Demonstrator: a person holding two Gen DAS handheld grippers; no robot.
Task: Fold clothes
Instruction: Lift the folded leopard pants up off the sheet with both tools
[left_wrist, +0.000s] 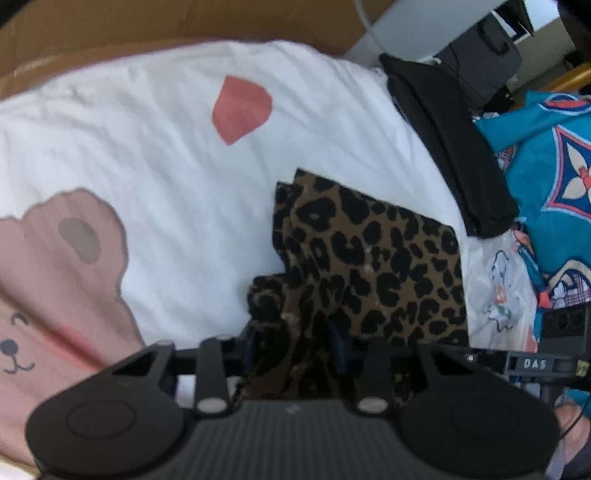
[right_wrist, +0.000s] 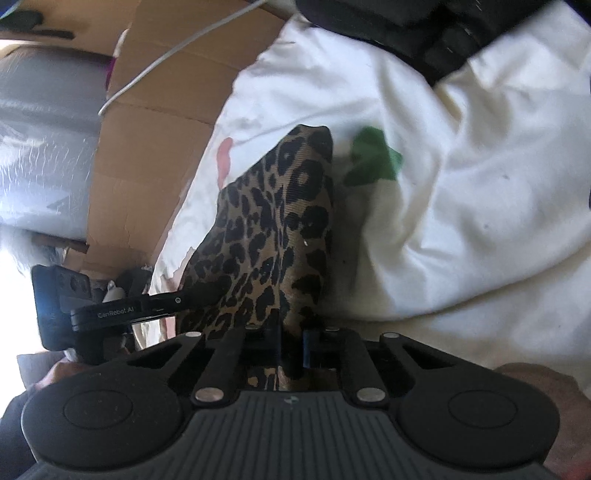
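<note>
A leopard-print garment (left_wrist: 373, 258) lies partly folded on a white bed cover (left_wrist: 166, 147) printed with a bear. My left gripper (left_wrist: 295, 343) is shut on the garment's near edge, and the cloth bunches between its fingers. In the right wrist view the same leopard-print garment (right_wrist: 273, 229) rises in a taut fold from my right gripper (right_wrist: 293, 350), which is shut on another edge of it. The other gripper's body (right_wrist: 110, 314) shows at the left of that view.
A folded black garment (left_wrist: 447, 147) lies at the cover's right edge. A teal patterned cloth (left_wrist: 546, 166) lies further right. A brown cardboard wall (right_wrist: 147, 147) with a white cable (right_wrist: 166, 55) stands behind the bed. A green patch (right_wrist: 373, 158) is printed on the cover.
</note>
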